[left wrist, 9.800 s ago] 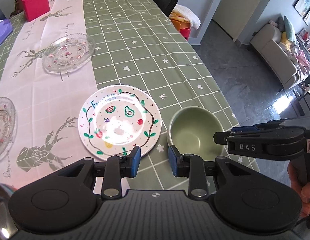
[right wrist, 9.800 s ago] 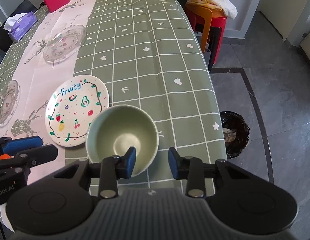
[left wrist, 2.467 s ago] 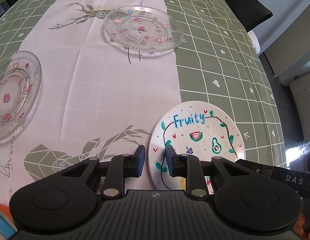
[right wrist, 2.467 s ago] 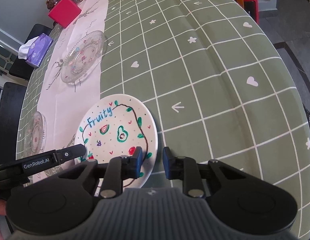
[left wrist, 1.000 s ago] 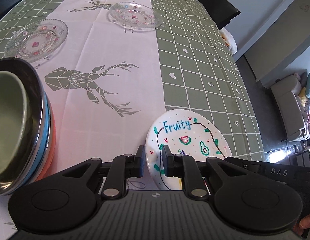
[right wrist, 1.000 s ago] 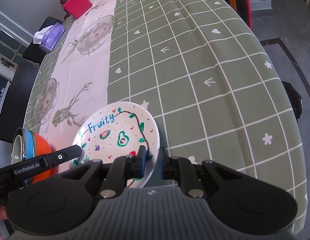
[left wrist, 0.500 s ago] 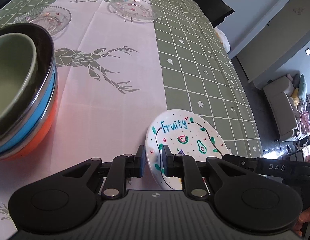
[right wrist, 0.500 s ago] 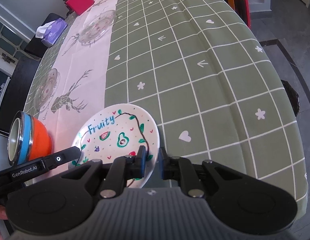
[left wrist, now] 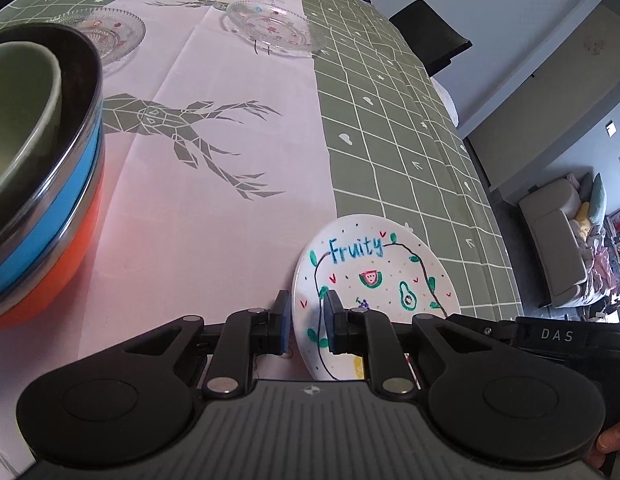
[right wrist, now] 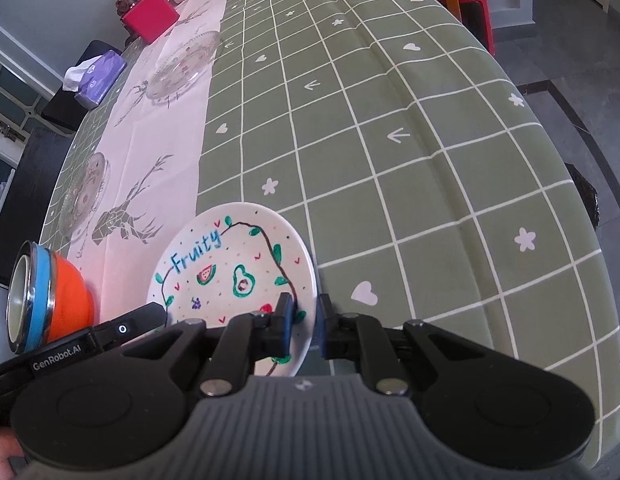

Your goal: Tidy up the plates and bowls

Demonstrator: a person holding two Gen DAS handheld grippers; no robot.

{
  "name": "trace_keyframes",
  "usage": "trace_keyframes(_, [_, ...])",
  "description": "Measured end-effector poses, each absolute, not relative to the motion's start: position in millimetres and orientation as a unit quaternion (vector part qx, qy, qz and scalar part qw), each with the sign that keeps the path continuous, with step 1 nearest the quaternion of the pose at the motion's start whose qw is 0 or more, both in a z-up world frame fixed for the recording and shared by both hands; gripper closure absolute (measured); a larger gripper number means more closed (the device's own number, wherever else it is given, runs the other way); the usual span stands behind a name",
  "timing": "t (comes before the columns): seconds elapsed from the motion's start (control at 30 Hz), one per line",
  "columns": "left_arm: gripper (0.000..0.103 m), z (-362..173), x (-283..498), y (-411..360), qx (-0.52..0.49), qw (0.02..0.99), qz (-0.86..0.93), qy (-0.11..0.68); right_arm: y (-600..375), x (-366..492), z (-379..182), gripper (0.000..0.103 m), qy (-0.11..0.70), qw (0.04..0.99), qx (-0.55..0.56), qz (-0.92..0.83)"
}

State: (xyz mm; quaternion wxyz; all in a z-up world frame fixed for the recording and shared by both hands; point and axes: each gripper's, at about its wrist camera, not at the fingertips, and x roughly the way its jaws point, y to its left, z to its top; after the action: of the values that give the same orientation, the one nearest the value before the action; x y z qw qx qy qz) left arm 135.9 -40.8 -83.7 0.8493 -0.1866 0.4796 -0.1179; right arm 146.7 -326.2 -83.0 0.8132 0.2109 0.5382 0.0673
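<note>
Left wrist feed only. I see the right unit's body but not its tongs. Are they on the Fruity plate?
Observer: Yes. The right tongs are shut on the Fruity plate. They hold its near rim, with one finger on the painted face and the other behind the rim.
Operator: Anything at the far left, beyond my frame?
Observer: A purple tissue pack with a white tissue sticking out.
</note>
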Motion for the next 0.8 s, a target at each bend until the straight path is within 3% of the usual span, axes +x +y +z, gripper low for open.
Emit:
trace_keyframes(0.27, [0.085, -85.0, 134.2, -43.5, -0.181, 0.864, -0.115, 0.455, -326.1, 151.1, -84.1, 0.092, 0.522, 0.823, 0.218, 0.057])
trace_keyframes(0.4, [0.081, -85.8, 129.7, -43.3, -0.185, 0.869, -0.112, 0.446, -325.1, 148.6, -84.4, 0.083, 0.513, 0.826, 0.224, 0.062])
trace_keyframes(0.47, [0.073, -85.4, 127.6, -42.8, -0.184, 0.872, -0.113, 0.44, -324.6, 146.5, -84.5, 0.08, 0.509, 0.829, 0.225, 0.063])
trace_keyframes(0.6, [0.043, -80.2, 114.9, -43.2, -0.167, 0.893, -0.098, 0.407, -323.8, 140.9, -82.7, 0.065, 0.499, 0.834, 0.226, 0.065])
trace_keyframes(0.73, [0.039, -73.2, 100.8, -43.9, -0.148, 0.91, -0.102, 0.374, -319.8, 133.5, -75.7, 0.056, 0.477, 0.852, 0.21, 0.056])
trace_keyframes(0.8, [0.028, -67.7, 94.3, -43.8, -0.143, 0.915, -0.106, 0.362, -315.2, 128.3, -68.9, 0.054, 0.461, 0.865, 0.191, 0.05])
